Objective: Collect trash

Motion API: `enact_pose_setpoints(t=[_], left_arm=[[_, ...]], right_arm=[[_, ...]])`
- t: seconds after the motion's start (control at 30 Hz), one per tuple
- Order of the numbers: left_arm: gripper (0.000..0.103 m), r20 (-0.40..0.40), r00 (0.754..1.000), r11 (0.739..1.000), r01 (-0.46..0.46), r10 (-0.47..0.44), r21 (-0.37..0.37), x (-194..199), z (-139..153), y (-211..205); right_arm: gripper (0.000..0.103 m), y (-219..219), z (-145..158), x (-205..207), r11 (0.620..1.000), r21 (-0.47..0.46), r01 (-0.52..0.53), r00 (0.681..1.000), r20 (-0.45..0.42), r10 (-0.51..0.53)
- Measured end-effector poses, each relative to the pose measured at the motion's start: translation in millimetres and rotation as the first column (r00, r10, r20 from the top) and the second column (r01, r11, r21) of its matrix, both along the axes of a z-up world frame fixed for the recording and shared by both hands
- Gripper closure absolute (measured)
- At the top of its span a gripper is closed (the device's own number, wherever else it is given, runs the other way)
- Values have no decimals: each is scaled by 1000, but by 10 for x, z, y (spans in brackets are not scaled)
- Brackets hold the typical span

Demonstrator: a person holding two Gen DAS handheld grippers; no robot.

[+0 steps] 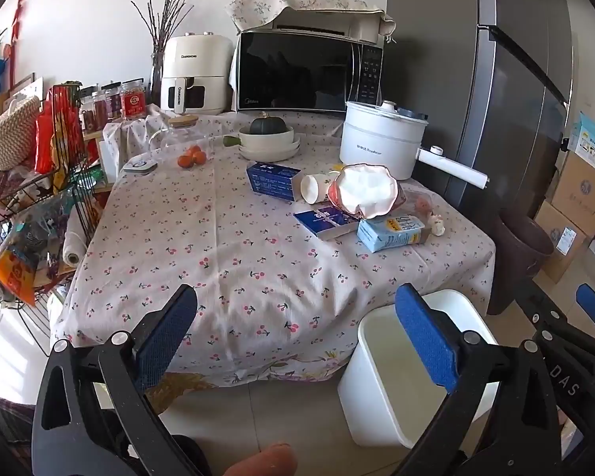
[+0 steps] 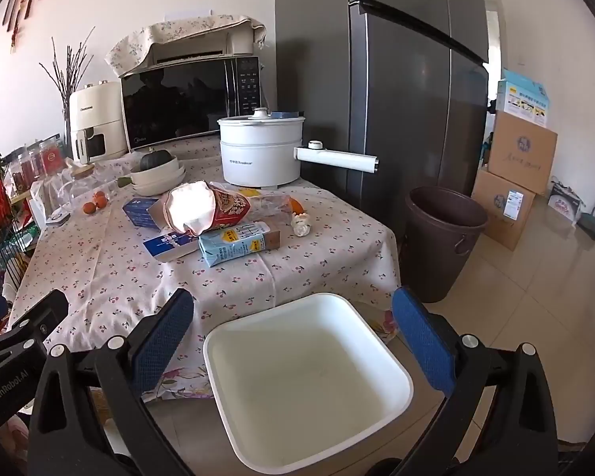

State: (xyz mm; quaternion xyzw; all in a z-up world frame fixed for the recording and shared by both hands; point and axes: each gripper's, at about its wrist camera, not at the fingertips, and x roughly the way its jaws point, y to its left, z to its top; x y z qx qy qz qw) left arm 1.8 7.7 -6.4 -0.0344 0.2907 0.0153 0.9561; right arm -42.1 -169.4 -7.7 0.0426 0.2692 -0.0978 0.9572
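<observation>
Starting out: I am holding both my left gripper (image 1: 295,331) and right gripper (image 2: 291,335) wide apart and empty, white bin (image 2: 309,380) near me looking bare, trash pile (image 2: 214,218) waiting far right on the table (image 1: 218,246)

Bright daylight, sharp ctr, fisheye-warped dark edges.
</observation>
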Motion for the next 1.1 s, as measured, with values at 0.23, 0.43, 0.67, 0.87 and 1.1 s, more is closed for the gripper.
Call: enact_pose_setpoints(t=[0.23, 0.43, 0.67, 0.87, 1.1], left_arm=[[7, -5, 1000, 1000, -1, 1, -1, -11, -28, 10], [7, -7, 1000, 1000, -1, 1, -3, -15, -31, 21], [7, -5, 1000, 1000, -3, 3, -1, -52, -58, 66], [7, -7, 1000, 1000, -1, 0, -3, -47, -70, 82], [7, -10, 1000, 1000, -1, 1, -3, -24, -50, 53]], right_arm=[[5, -4, -21, 15, 1000, 2, -1, 1000, -2, 1], [5, -21, -35, 15, 1000, 1, -2, 1000, -4, 2], [5, -19, -44, 18, 1000, 1, -1, 1000, -4, 1], [5, 7, -45, 17, 1000, -2, -3, 1000, -5, 3], [5, 19, -46, 22, 1000, -3, -2, 1000, -5, 2]])
